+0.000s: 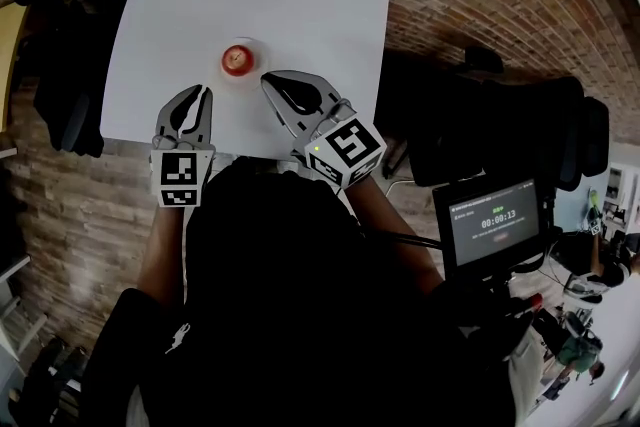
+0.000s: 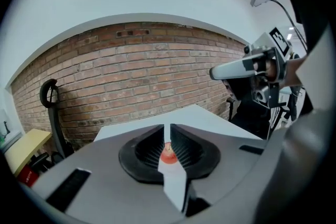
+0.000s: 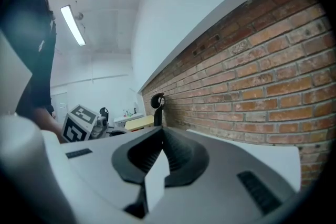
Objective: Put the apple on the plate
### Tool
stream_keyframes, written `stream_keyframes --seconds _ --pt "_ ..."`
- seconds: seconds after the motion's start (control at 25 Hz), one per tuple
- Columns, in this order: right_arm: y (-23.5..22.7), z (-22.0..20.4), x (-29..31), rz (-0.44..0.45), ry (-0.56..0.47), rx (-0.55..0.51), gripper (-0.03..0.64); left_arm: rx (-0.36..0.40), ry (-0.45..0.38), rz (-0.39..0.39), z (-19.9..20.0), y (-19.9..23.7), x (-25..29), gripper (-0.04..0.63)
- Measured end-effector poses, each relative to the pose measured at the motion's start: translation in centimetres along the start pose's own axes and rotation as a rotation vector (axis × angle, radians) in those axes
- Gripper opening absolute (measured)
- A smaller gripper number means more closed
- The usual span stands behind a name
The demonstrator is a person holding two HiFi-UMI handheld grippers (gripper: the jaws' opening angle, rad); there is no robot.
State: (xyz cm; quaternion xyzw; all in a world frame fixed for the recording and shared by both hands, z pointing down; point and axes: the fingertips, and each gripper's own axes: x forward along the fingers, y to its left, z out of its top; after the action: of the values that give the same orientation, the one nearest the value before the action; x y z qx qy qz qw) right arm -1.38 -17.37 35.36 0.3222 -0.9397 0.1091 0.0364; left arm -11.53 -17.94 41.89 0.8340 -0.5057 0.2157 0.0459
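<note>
Left gripper [image 2: 168, 131]: its jaws are squeezed almost together. Only a thin slit is left, and nothing is in them.

Right gripper [image 3: 160, 131]: its jaws are closed tip to tip. They hold nothing too.

Apple [image 1: 236, 60]: it is red and sits out past both pairs of jaws. It is straight ahead of the left tips, and a bit of red shows through their slit. It is close to the right tips, a little to their left.

Plate [image 1: 257, 48]: it is small and white, and the apple looks to be sitting on it. Its rim is just beside the right tips.

Table [image 1: 300, 5]: it is white and goes on well past the plate, with nothing else on it.

Brick wall [image 2: 147, 71]: it stands far ahead of the jaws, behind the table.

Job: I think it is done, since the apple is on the plate and no jaw is holding it.

What could go wrong: the right tips are very near the rim. If they swing left, they could bump the plate. The apple is round, so it could roll off. It is safer to pull both grippers straight back.
</note>
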Motion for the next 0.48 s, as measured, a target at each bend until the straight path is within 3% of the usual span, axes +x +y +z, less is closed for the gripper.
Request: stream_keyframes --seconds 0.16,0.48 --pt "0.1 0.0 -0.2 0.003 -0.003 -0.007 0.003 -0.014 -0.024 0.028 0.3 0.5 -0.9 0.008" --pt "0.1 0.0 -0.6 -0.001 -0.003 -0.022 0.003 -0.049 -0.032 0.073 0.0 2.0 -2.2 0.008"
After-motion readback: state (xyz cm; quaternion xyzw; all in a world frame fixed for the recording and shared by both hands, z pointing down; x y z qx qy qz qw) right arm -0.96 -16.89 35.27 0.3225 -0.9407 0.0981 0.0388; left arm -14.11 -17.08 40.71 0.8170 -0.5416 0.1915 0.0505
